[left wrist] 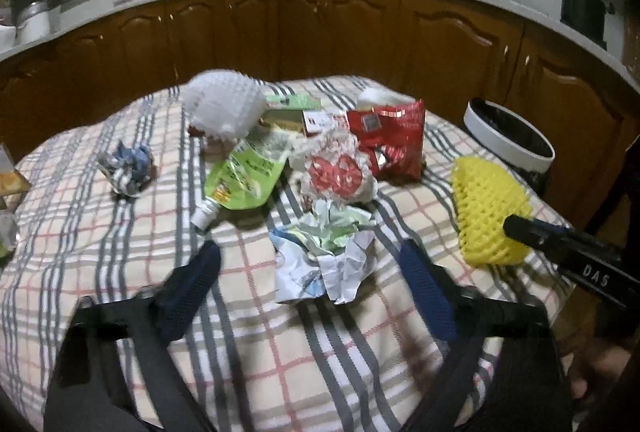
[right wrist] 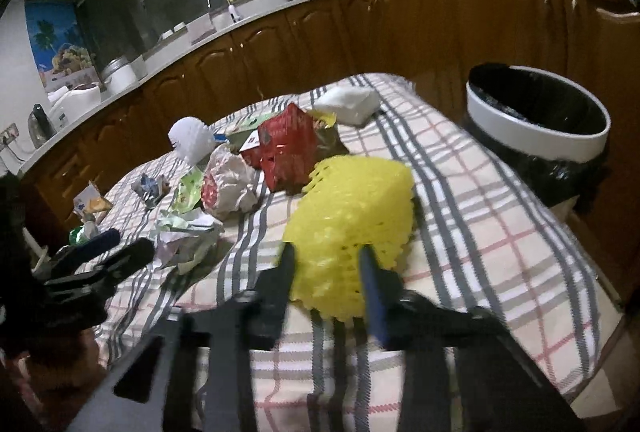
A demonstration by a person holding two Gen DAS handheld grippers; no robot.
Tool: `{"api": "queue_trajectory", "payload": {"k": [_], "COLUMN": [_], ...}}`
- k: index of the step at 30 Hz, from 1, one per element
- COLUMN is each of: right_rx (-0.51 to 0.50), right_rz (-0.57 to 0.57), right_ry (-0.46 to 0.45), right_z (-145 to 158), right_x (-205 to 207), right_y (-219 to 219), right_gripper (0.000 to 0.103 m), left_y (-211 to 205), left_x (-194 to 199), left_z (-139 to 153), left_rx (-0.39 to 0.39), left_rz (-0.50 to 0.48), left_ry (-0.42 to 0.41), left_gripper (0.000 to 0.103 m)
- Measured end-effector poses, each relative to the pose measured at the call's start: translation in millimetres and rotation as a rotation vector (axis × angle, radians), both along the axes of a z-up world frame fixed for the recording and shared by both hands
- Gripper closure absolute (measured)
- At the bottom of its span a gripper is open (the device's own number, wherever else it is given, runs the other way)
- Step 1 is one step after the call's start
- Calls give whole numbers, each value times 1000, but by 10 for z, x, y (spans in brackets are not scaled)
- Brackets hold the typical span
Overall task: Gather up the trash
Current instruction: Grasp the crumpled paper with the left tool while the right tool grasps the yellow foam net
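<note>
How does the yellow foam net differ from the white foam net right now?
The yellow foam net sits near the bin, between the right tool's fingers; the white foam net lies untouched at the table's far side, partly atop other trash. Both are mesh fruit sleeves.

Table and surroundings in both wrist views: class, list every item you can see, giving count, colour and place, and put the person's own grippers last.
Tablecloth: one, checked grey, red and cream, covering the table.
Foam net: one, yellow, right side of table, between the right gripper's fingers.
Foam net: one, white, far left of the pile.
Snack bag: one, red, far centre.
Pouch: one, green with white spout, centre.
Crumpled paper: one, white and pale green, nearest the left gripper.
Crumpled wrapper: one, blue and white, left.
Bin: one, white rim, black liner, beside the table's right edge.
Left gripper: open, over the crumpled paper.
Right gripper: closed on the yellow net.
</note>
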State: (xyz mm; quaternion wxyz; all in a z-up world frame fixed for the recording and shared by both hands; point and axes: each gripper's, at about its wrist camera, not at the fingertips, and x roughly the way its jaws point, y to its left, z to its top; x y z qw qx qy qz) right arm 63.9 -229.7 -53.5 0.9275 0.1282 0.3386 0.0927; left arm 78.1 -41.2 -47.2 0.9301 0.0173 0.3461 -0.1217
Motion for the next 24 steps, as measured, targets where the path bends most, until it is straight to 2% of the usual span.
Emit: {"api": "queue_trajectory", "payload": {"k": [1, 2, 4, 5, 6, 16, 24], "right_rx": [1, 4, 13, 13, 12, 26, 44], "right_rz": [5, 12, 28, 35, 41, 40, -24], "right_ry": [-4, -10, -30, -42, -54, -136, -155], "right_z": [8, 21, 75, 110, 150, 481, 575], "right_x": [-5, -11, -40, -63, -85, -157, -137], "right_y": [2, 5, 25, 30, 35, -88, -440], "right_gripper": [89, 91, 92, 92, 92, 93, 93], "left_y": [-7, -19, -10, -5, 0, -156, -421], "left_x": [25, 64, 70, 56, 41, -100, 78], "left_z": [-33, -82, -101, -90, -62, 411, 562], "left_rx": [-3, -8, -22, -29, -44, -83, -107], "left_rz": [-12, -30, -42, -48, -64, -155, -211], "left_ry": [17, 43, 53, 49, 51, -42, -41], "left_gripper": [42, 64, 69, 78, 81, 86, 86]}}
